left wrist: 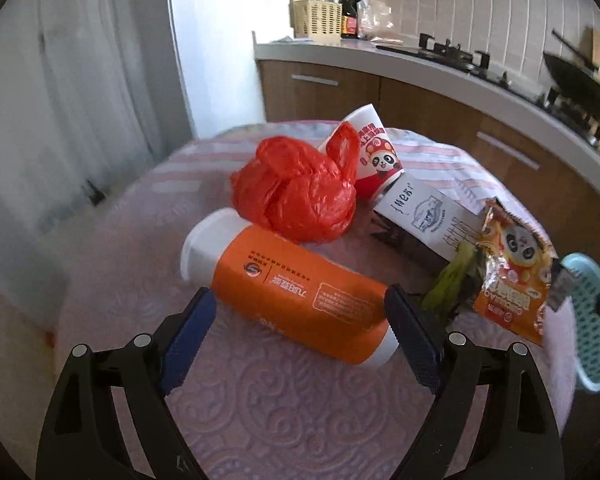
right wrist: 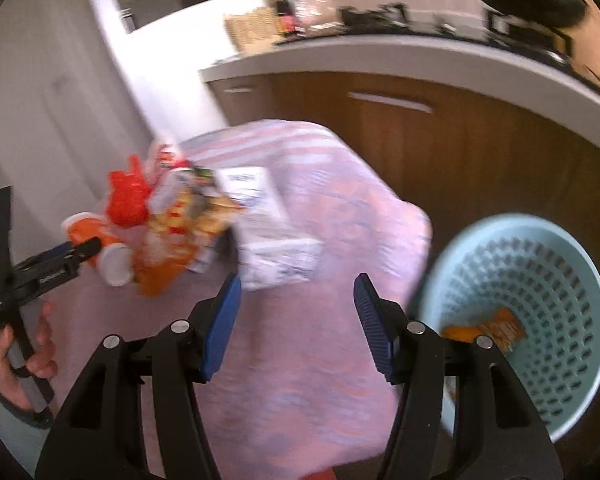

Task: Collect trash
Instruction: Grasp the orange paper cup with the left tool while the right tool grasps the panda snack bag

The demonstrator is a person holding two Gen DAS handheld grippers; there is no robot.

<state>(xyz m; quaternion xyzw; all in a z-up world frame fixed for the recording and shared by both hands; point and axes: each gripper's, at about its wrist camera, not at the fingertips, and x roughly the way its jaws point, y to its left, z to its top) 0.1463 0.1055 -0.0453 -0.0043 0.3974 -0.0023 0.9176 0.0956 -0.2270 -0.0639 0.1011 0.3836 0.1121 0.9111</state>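
An orange and white cup [left wrist: 296, 292] lies on its side on the pink tablecloth [left wrist: 260, 400]. My left gripper [left wrist: 300, 312] is open, its blue pads on either side of the cup's lower end. Behind it lie a crumpled red plastic bag [left wrist: 296, 192], a red panda paper cup [left wrist: 374, 160], a white carton [left wrist: 424, 220], an orange panda snack wrapper [left wrist: 516, 272] and green scraps [left wrist: 452, 284]. My right gripper [right wrist: 298, 292] is open and empty above the cloth [right wrist: 300, 380]. A light blue bin [right wrist: 532, 312] stands to its right, holding an orange wrapper [right wrist: 496, 328]. The right wrist view is blurred.
A kitchen counter [left wrist: 380, 56] with brown cabinets, a stove and a wok [left wrist: 580, 84] runs behind the table. A basket and bottles stand on its far end. The bin's rim shows at the right edge of the left wrist view [left wrist: 592, 320]. A white wall is at left.
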